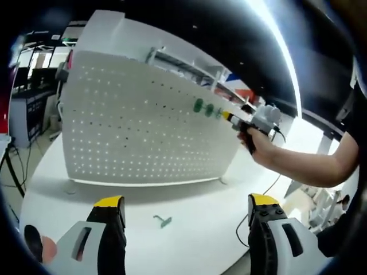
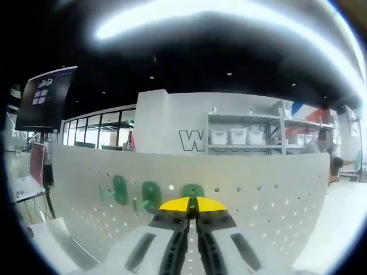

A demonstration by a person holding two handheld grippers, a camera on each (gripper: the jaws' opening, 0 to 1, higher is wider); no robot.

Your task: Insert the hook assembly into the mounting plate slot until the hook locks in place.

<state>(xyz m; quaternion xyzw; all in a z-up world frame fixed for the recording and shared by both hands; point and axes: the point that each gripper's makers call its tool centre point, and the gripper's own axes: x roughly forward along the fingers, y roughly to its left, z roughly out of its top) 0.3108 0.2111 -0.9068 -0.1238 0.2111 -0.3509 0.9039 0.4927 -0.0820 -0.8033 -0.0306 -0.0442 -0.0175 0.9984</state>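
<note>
Yellow-tipped jaws of the left gripper [image 1: 186, 215] stand wide apart with nothing between them, low over the white worktop [image 1: 195, 240] where a spare green hook [image 1: 163, 220] lies waiting. Up at the white pegboard [image 1: 137, 126], the right gripper [image 2: 192, 207] is squeezed shut on the third green hook [image 2: 193, 192], pushing it into the holes beside two hooks already hanging [image 2: 135, 195].

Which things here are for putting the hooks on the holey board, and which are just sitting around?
For the job:
pegboard
green hooks on it
right gripper, shut at the board
loose green hook on the table
left gripper, open

Just around:
shelf with white bins
black screen
</note>
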